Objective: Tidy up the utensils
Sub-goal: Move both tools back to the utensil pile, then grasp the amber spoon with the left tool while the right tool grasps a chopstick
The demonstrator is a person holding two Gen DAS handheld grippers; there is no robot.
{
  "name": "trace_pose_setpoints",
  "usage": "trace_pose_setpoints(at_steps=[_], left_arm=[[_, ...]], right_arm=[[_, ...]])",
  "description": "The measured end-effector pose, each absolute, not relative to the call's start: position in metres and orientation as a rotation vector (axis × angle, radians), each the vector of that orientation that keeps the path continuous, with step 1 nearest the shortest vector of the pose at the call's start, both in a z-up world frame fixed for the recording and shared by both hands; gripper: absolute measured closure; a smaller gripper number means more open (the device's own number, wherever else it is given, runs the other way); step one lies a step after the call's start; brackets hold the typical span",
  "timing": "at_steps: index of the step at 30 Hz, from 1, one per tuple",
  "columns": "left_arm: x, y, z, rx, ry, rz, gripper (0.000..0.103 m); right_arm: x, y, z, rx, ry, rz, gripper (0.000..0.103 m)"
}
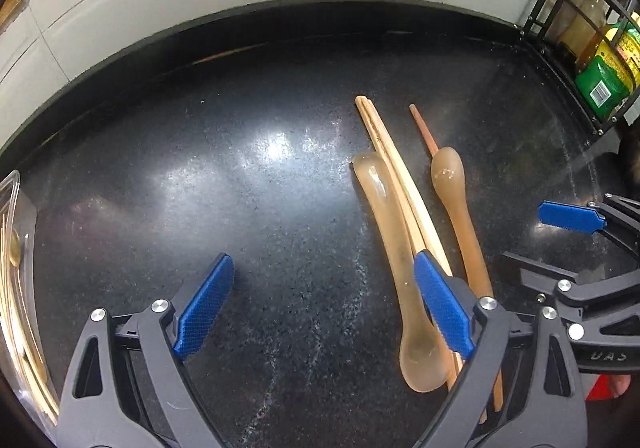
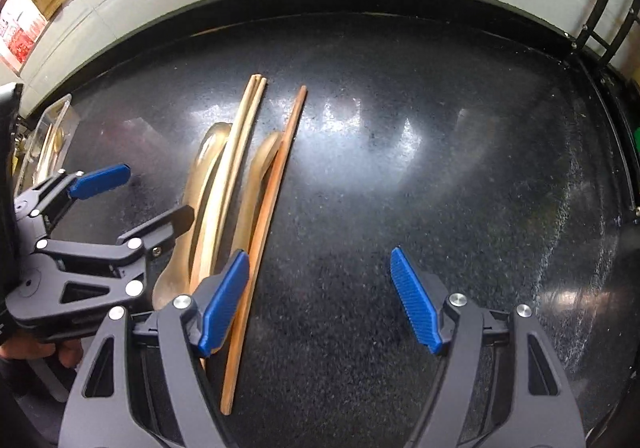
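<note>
The left gripper [image 1: 324, 308] and right gripper [image 2: 320, 296] hang wide open, holding nothing. They flank the chopsticks [image 1: 396, 184] and spoons [image 1: 404, 260], likely choosing one.

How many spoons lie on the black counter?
2. One spoon lies left of the pale chopsticks; the other spoon lies to their right, beside a reddish chopstick. The tray's contents are unclear.
</note>
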State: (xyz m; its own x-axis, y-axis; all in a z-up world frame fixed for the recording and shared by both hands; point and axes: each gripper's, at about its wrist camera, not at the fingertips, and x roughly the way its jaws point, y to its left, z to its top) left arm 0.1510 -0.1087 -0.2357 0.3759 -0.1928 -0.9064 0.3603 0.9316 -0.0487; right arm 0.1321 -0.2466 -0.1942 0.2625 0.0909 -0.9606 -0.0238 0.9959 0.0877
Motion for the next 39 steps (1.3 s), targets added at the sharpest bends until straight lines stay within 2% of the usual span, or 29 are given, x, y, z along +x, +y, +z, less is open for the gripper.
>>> trace_pose_setpoints(at_steps=[4, 12, 17, 23, 25, 29, 32, 34, 36, 39], left_arm=[[0.154, -0.099, -0.236, 0.142, 1.126, -0.346, 0.009], [0.15, -0.08, -0.229, 0.137, 1.101, -0.335, 0.009], [0.147, -0.087, -0.23, 0.177, 1.083, -0.36, 0.009], [0.147, -0.102, -0.238, 0.168, 1.11, -0.359, 0.013], [0.145, -0.109, -0.239, 0.215, 1.092, -0.361, 0.021], [0.146, -0.112, -0.238, 0.217, 1.068, -0.362, 0.028], [0.14, -0.118, -0.236, 0.257, 1.032, -0.402, 0.051], [0.134, -0.128, -0.235, 0.287, 1.009, -0.435, 0.077], [0.134, -0.133, -0.235, 0.301, 1.007, -0.444, 0.084], [0.138, -0.132, -0.232, 0.282, 1.031, -0.436, 0.088]], right_arm=[[0.137, -0.246, -0.198, 0.078, 1.307, 0.084, 0.032], [0.144, -0.23, -0.206, 0.015, 1.313, 0.096, 0.032], [0.139, -0.225, -0.211, -0.065, 1.29, 0.062, 0.031], [0.137, -0.228, -0.209, -0.068, 1.283, 0.071, 0.036], [0.134, -0.233, -0.206, -0.073, 1.283, 0.077, 0.04], [0.125, -0.245, -0.204, -0.079, 1.271, 0.088, 0.045], [0.124, -0.25, -0.202, -0.075, 1.268, 0.086, 0.059], [0.124, -0.25, -0.198, -0.091, 1.269, 0.097, 0.097], [0.126, -0.249, -0.198, -0.097, 1.286, 0.093, 0.097], [0.131, -0.253, -0.196, -0.066, 1.304, 0.096, 0.098]])
